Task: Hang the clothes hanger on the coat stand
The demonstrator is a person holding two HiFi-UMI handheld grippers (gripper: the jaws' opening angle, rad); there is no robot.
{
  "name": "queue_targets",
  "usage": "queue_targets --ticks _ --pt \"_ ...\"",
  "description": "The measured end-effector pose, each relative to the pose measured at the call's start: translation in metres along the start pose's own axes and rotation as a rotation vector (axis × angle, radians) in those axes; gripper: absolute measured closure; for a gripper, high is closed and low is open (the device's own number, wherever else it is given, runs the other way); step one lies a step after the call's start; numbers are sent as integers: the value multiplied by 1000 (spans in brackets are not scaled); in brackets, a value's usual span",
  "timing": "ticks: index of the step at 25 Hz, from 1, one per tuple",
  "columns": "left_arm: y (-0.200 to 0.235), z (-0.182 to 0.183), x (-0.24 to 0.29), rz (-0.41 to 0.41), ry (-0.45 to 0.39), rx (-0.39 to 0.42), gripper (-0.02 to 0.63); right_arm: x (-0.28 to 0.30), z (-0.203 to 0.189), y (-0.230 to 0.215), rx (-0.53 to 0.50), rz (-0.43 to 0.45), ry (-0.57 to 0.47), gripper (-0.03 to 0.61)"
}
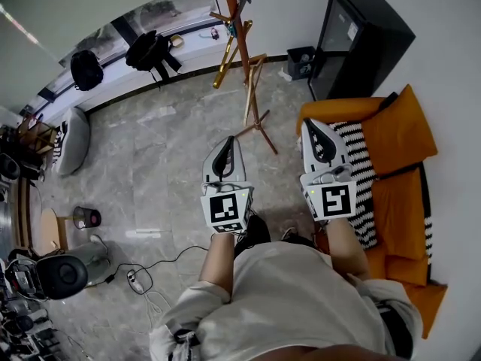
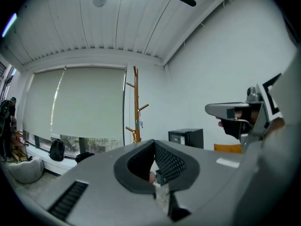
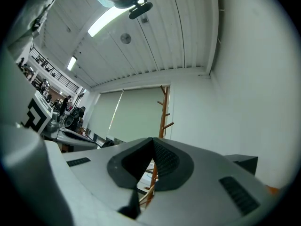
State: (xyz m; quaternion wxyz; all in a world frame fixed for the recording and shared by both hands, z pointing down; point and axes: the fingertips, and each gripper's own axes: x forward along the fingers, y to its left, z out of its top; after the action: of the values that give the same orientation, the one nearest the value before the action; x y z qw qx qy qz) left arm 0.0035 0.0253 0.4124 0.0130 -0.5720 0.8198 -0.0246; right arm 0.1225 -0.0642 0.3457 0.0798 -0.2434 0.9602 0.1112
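**Wooden coat stand faced with both grippers closed**

Wood in a warm orange-brown is seen at the far wall, where the coat stand (image 1: 234,21) is planted upright on the grey stone floor (image 1: 165,164). A paler wooden frame, taken to be the clothes hanger (image 1: 254,89), is seen against the stand's lower trunk. Whether it is hung from a peg or only leaned there cannot be told. The left gripper (image 2: 154,145) and the right gripper (image 3: 153,142) are held side by side on the near side of the stand, well apart from it and pointed towards it. In each gripper view the two jaws are pressed together at their tips, and nothing is clasped between them. The hanger is touched by neither. A black cabinet (image 1: 357,40) is set against the wall to the right of the stand. An orange sofa (image 1: 402,134) draped with a black-and-white striped cloth (image 1: 364,179) is placed nearer than the cabinet, on the same side. Two black backpacks (image 1: 86,68) are laid on the window ledge to the left of the stand.
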Motion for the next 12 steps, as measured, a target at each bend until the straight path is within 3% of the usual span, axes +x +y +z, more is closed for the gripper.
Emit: queue_targets --ticks 12 --pt "-8 8 0 -20 -7 -2 603 -1 3 -2 0 5 -3 574"
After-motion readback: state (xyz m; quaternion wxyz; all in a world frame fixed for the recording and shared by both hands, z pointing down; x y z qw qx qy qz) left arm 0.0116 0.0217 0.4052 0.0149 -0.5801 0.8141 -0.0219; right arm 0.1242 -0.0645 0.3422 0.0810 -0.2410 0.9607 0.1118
